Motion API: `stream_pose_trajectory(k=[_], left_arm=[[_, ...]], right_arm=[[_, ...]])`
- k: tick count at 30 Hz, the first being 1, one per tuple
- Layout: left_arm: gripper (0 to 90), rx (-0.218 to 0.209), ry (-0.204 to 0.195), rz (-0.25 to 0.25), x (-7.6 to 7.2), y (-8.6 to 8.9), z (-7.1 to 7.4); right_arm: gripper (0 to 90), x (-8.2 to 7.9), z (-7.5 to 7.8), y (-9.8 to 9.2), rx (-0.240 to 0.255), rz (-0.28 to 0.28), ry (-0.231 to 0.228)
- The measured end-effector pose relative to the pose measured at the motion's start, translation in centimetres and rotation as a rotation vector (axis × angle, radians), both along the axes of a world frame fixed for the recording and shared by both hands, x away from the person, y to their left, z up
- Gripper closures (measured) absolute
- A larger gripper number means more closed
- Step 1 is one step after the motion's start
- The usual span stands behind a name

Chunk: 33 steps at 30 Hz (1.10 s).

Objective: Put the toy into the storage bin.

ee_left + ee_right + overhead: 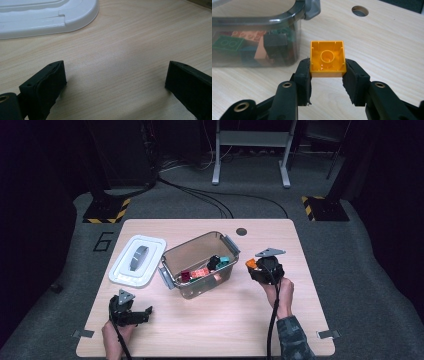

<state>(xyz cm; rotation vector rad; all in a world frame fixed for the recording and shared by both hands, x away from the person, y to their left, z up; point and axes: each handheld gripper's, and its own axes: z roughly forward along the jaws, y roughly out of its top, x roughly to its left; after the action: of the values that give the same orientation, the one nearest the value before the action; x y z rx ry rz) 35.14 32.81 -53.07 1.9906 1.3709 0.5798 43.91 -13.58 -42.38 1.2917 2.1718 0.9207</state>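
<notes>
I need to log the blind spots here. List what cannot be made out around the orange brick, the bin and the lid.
- Orange brick: right gripper view shows its hollow underside; the studded face is turned away. In the high view, the right tongs cover most of it.
- Bin: how many blocks it holds; tinted wall and overlap blur them.
- White lid: cut off by the left gripper view's top edge, beyond the open left tongs.
</notes>
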Motion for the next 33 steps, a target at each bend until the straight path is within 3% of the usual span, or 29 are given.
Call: stream_pose_trajectory(k=[18,25,33], left_arm=[[3.1,0.0,0.0,0.0,0.0,0.0,0.0],[3.0,0.0,0.0,0.0,0.0,0.0,0.0],[3.1,0.0,0.0,0.0,0.0,0.0,0.0]], right_arm=[[58.9,2.1,3.5,1.0,0.004,0.026,-0.026],[58.8,2.5,4.7,3.0,-0.011,0.084,-0.035],[58.8,2.9,4.8,5.3,-0.044,0.142,-0.017]])
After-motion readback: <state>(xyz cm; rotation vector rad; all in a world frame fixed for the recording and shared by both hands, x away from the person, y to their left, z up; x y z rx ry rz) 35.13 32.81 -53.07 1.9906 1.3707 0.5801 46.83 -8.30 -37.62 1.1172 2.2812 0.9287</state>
